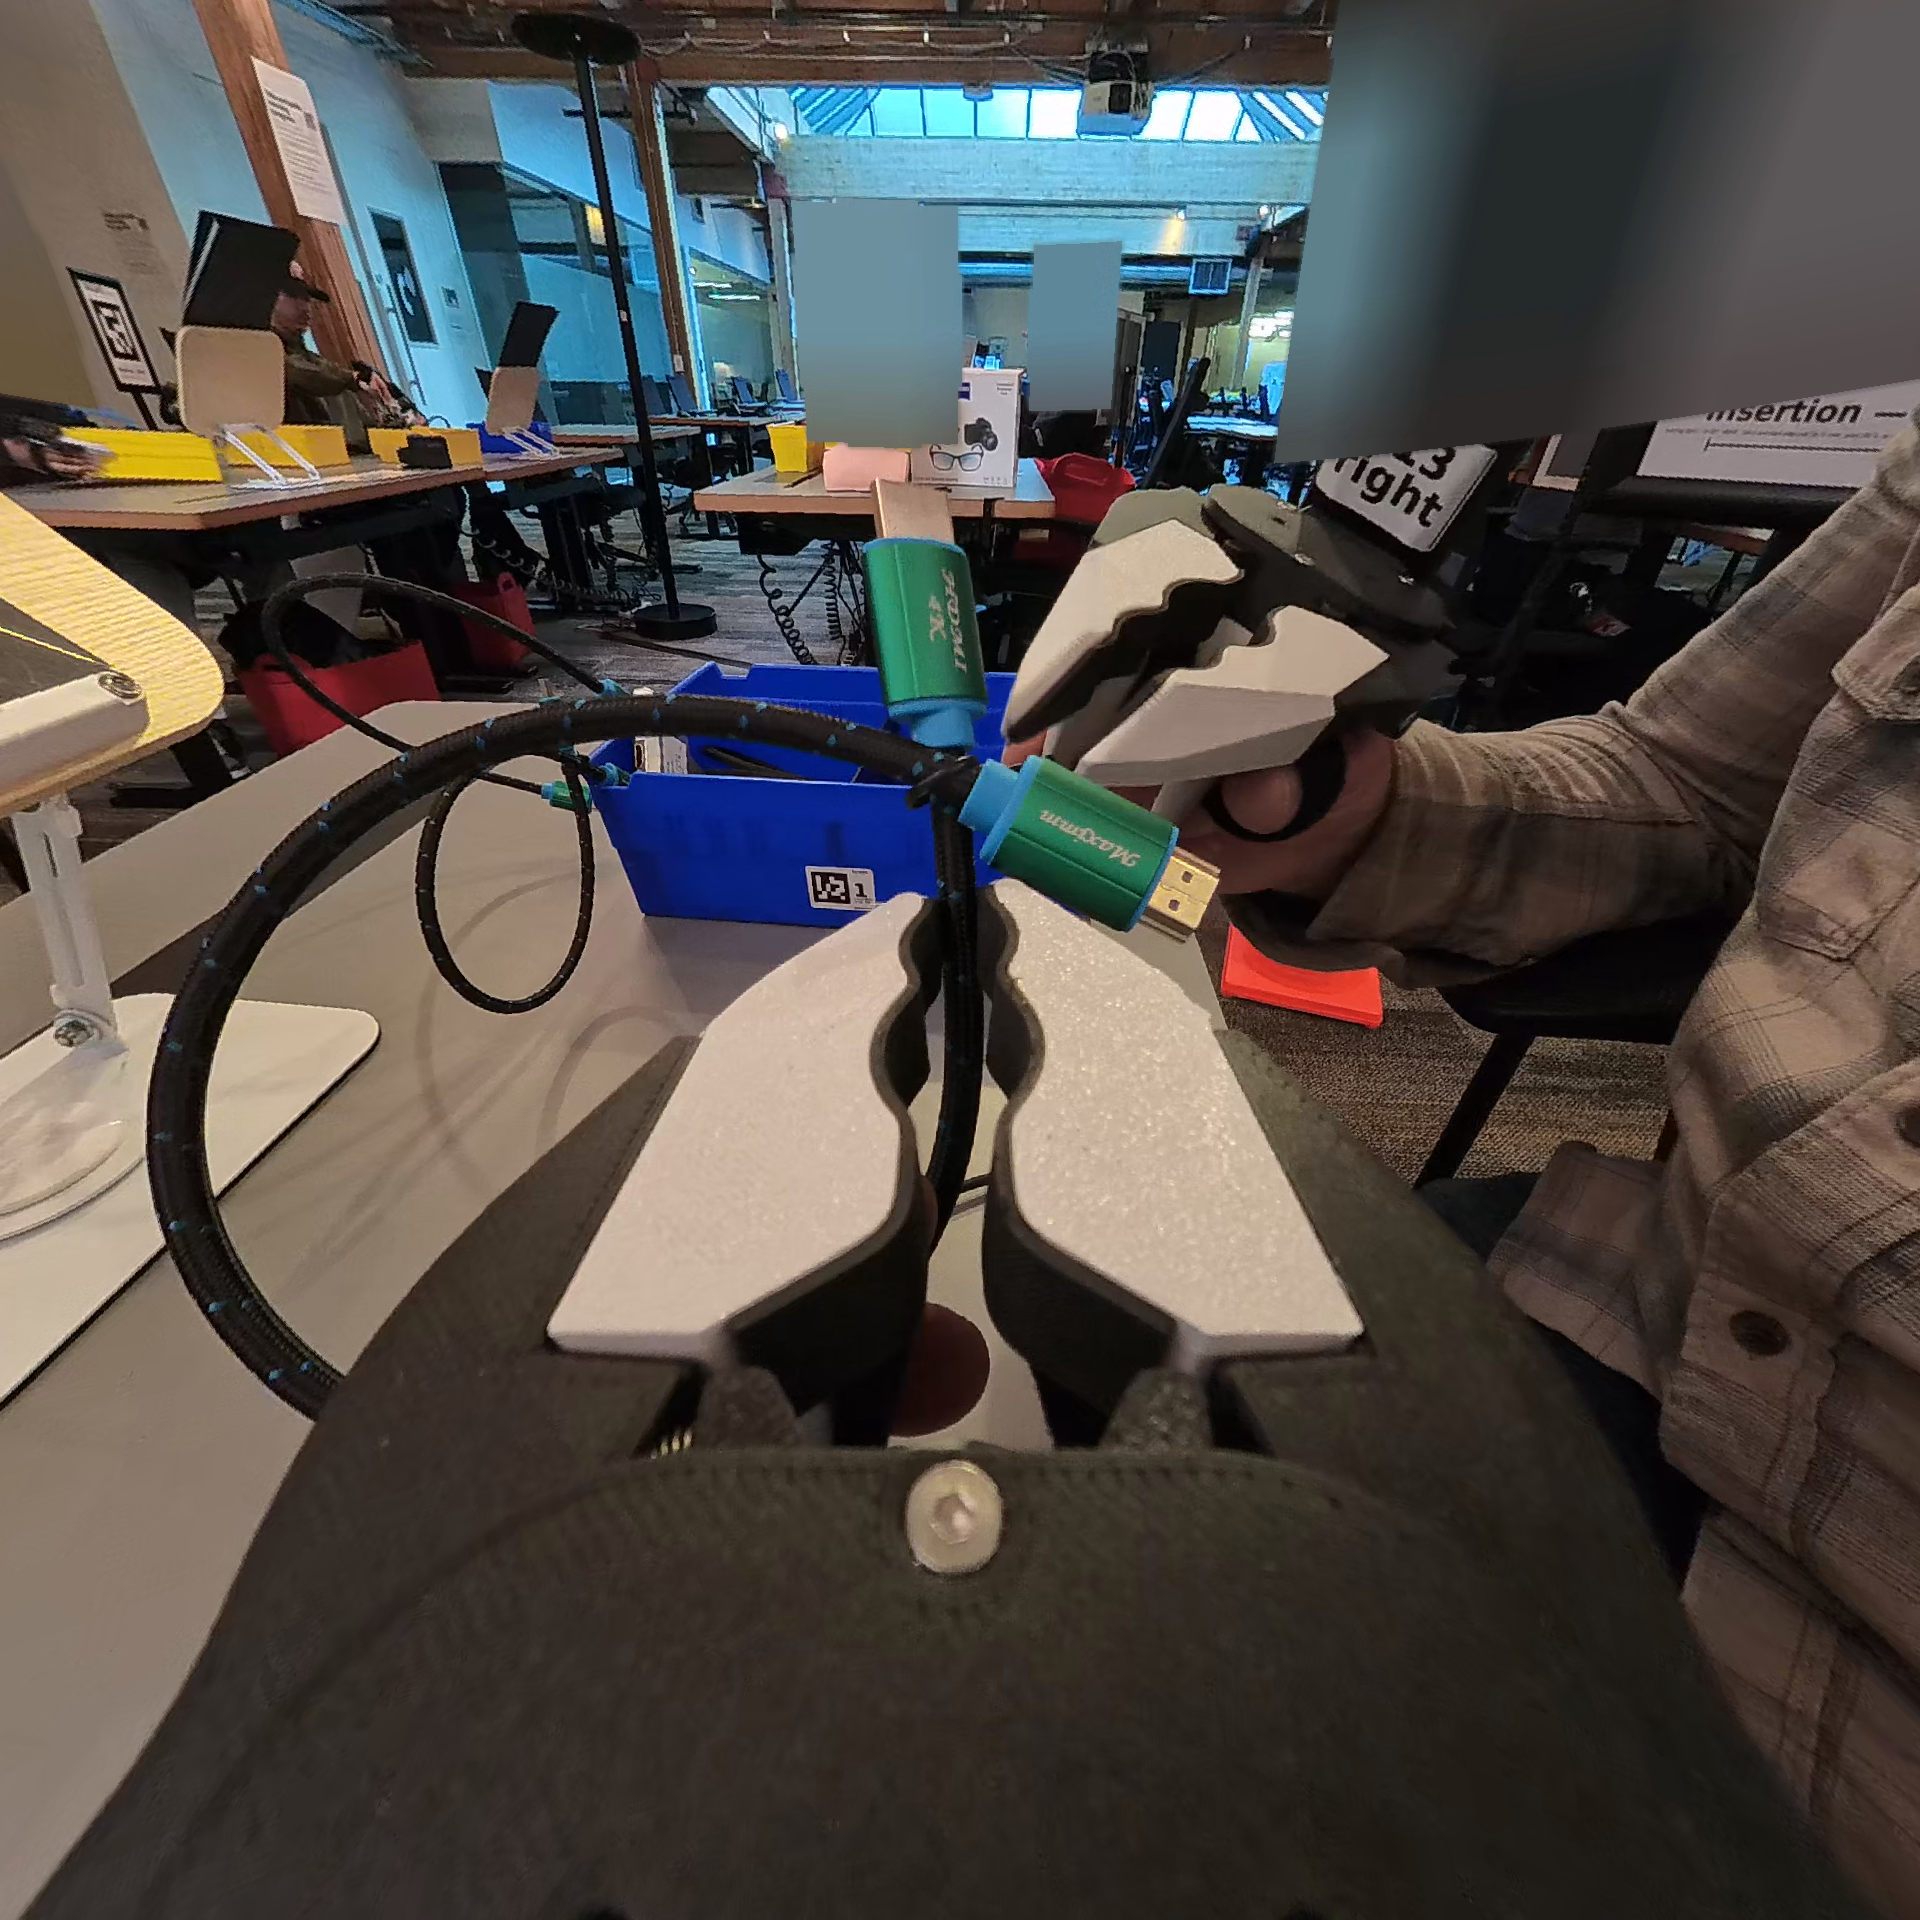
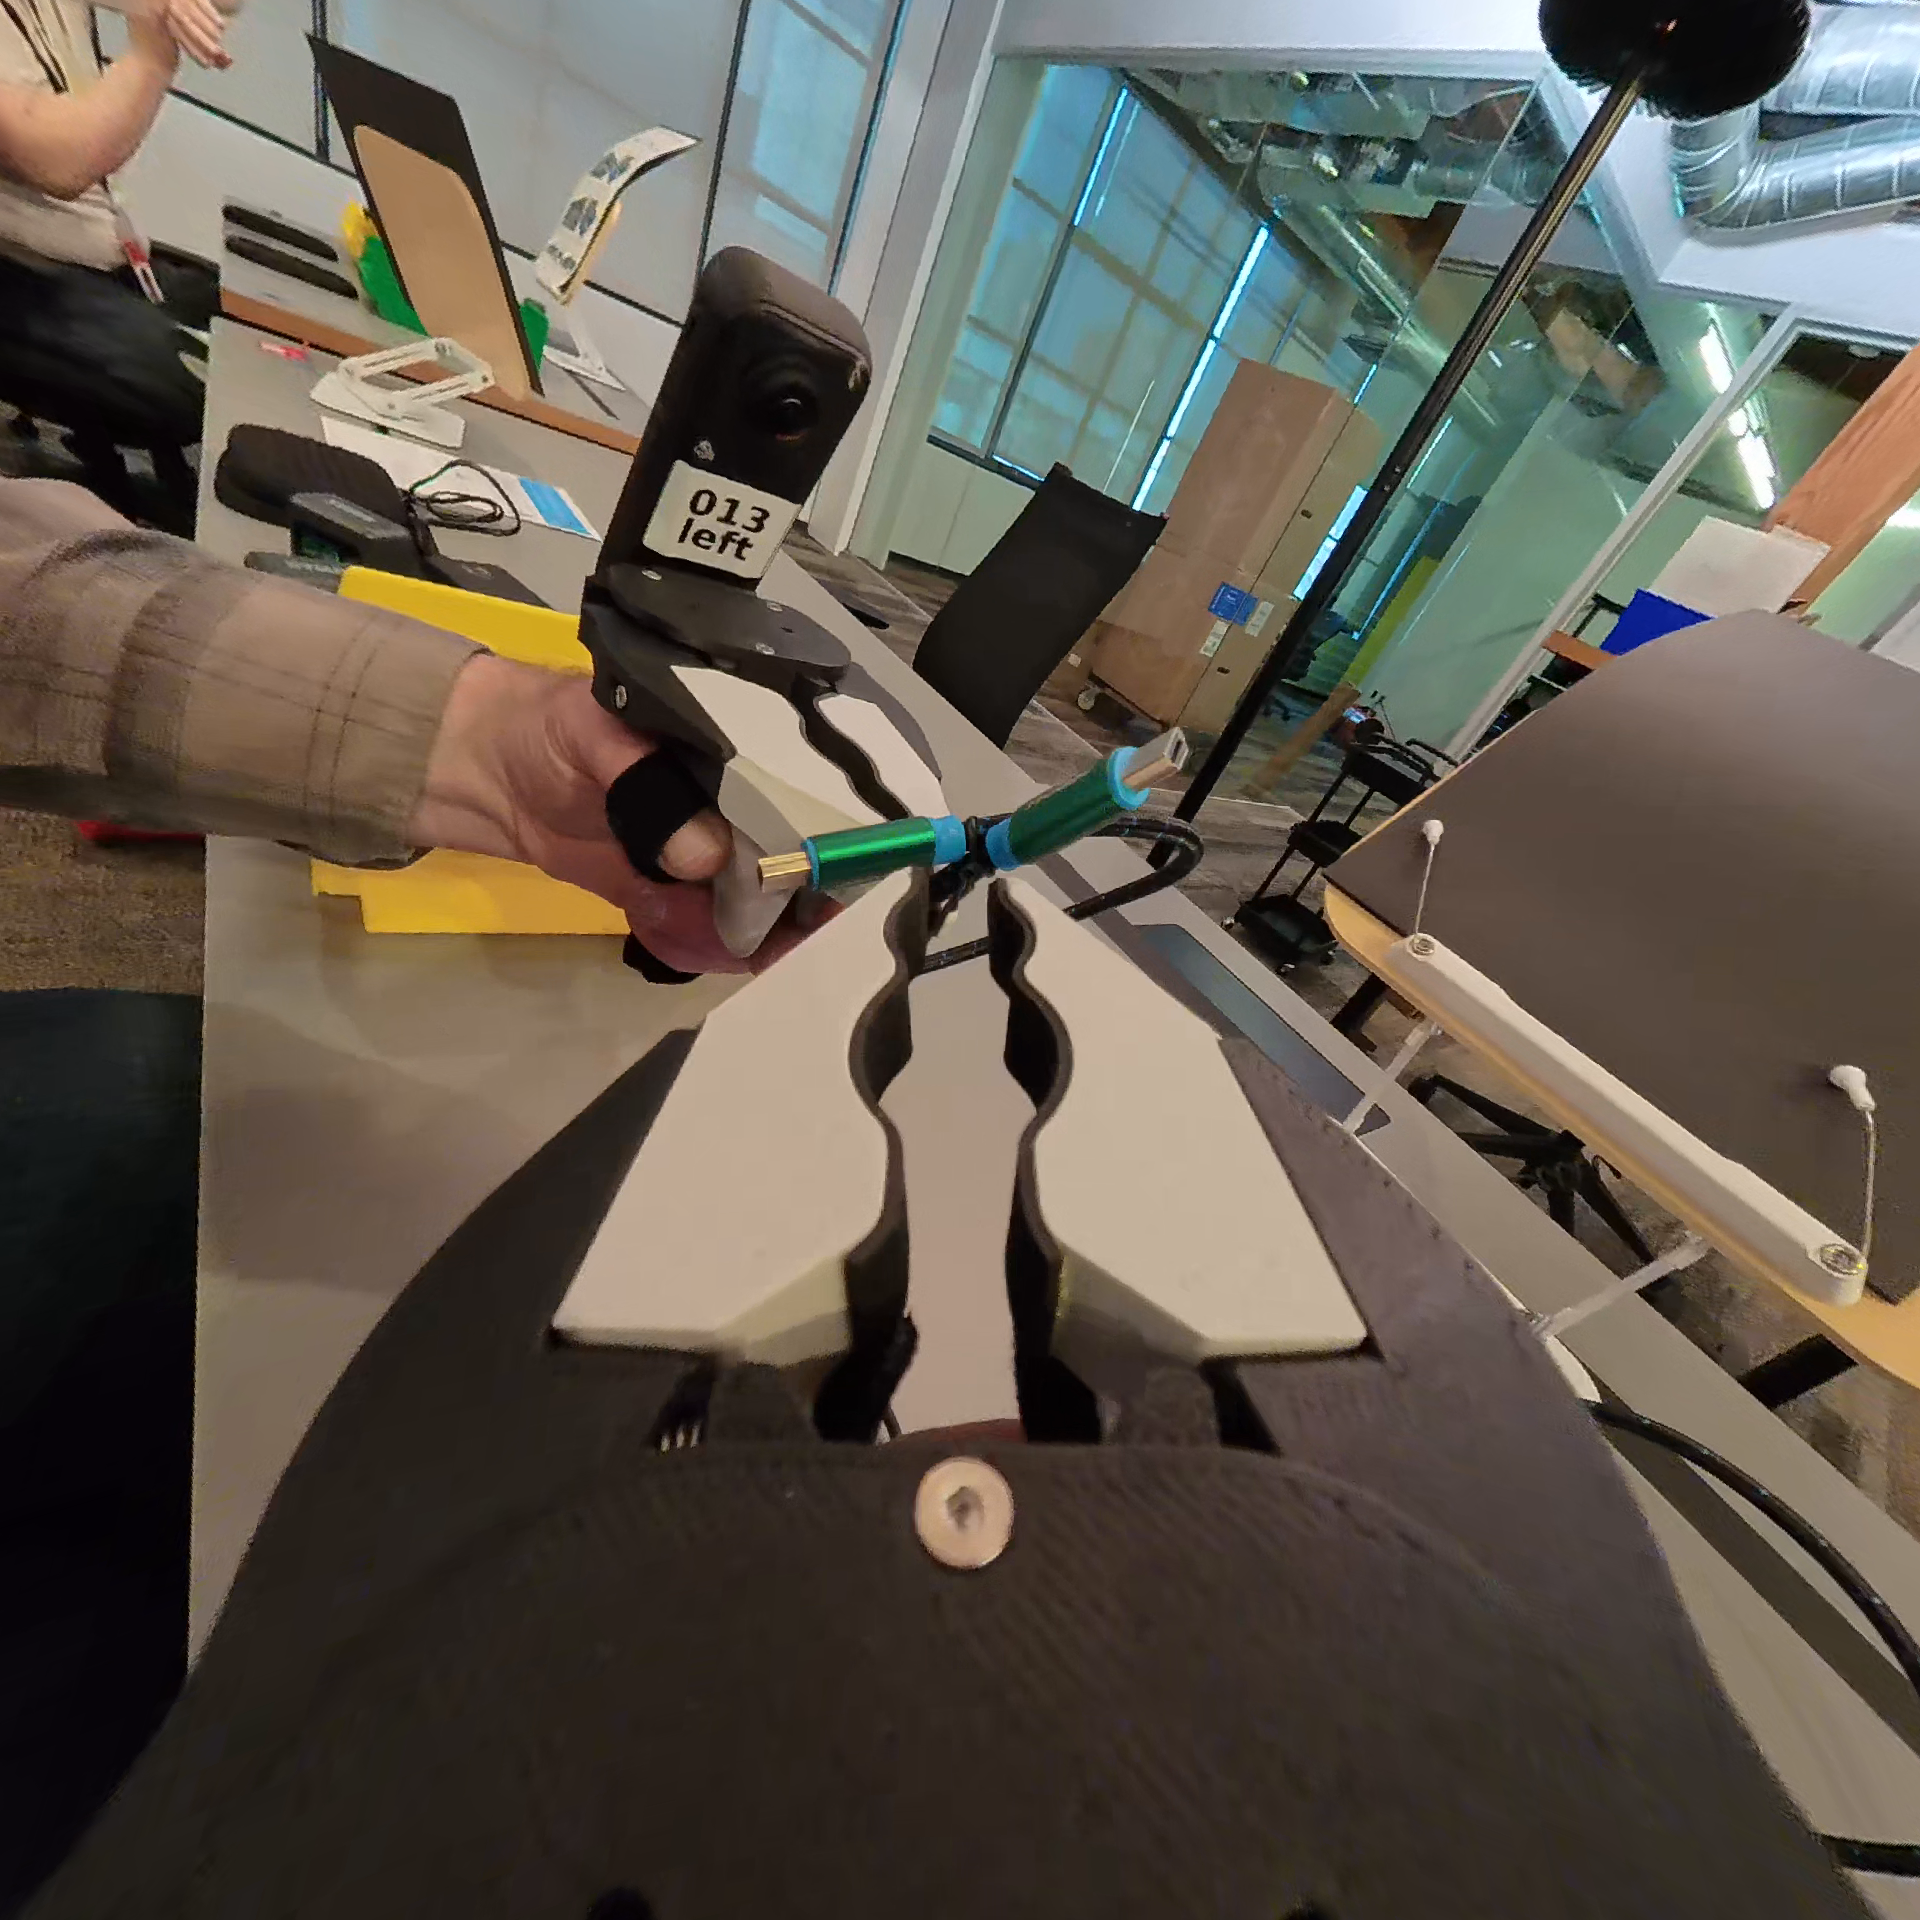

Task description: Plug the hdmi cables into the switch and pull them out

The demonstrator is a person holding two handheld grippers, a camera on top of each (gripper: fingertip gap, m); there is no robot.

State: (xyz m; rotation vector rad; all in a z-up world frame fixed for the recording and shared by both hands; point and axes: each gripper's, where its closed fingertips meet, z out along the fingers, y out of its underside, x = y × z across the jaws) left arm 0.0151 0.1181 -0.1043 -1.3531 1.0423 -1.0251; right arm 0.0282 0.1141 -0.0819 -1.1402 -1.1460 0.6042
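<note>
The left gripper [image 1: 956,935] pinches a braided black cable [image 1: 208,997] just below its two green plugs [image 1: 1081,842]. The right gripper [image 2: 951,914] has its jaws slightly apart around the same cable, gripping nothing.

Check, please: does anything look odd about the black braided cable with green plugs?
Yes. The black braided cable, pinched in the left gripper, curls into a loop, and its two green metal plugs seem tied together behind their blue collars.

Open office: grey desks [image 1: 312,1195], glass walls [image 2: 1195,312] (skylight [image 1: 1039,109] overhead)
</note>
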